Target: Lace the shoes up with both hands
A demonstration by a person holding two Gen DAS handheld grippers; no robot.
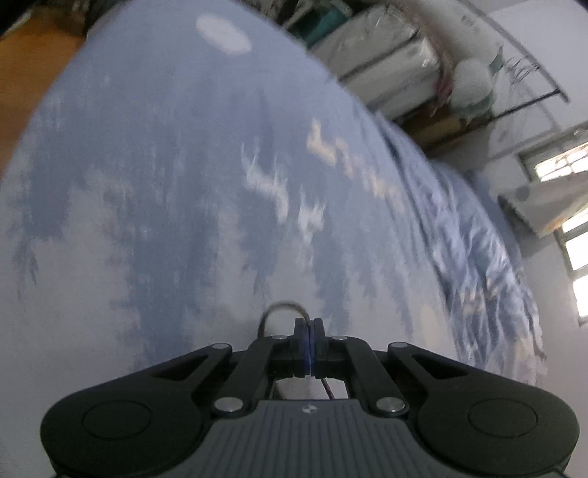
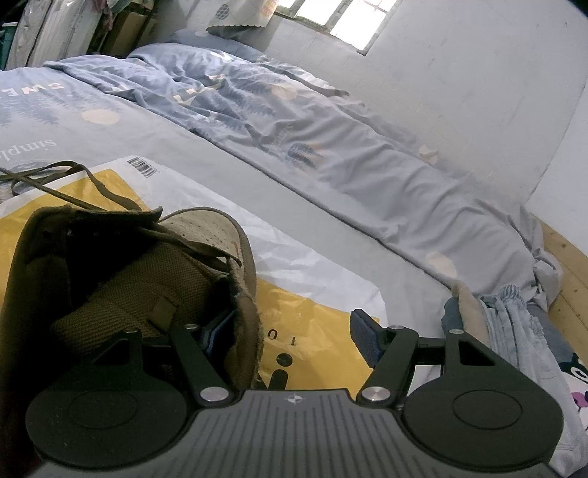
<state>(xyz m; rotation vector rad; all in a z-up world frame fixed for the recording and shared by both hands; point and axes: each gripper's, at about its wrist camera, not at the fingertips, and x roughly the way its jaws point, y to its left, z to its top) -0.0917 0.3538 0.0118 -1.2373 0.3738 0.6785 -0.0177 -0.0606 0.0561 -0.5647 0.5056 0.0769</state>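
Note:
An olive-brown shoe [image 2: 147,264] stands on a yellow and white plastic bag [image 2: 312,268] on the bed. Its brown lace [image 2: 73,176] trails off to the left over the bag. My right gripper [image 2: 290,323] is open: the left finger is inside the shoe's opening, the right finger [image 2: 364,331] stands outside and clear of the shoe's side wall. In the left wrist view, blurred by motion, my left gripper [image 1: 309,325] is shut on a grey-brown shoelace [image 1: 283,309], which loops out at the fingertips above the blue sheet. The shoe is out of that view.
A crumpled blue quilt [image 2: 294,121] lies along the wall side of the bed. Folded clothes [image 2: 514,323] sit at the right by the wooden bed edge [image 2: 566,294]. Wrapped bedding bundles [image 1: 386,55] stack beyond the printed sheet [image 1: 183,184]. A window [image 2: 341,18] is behind.

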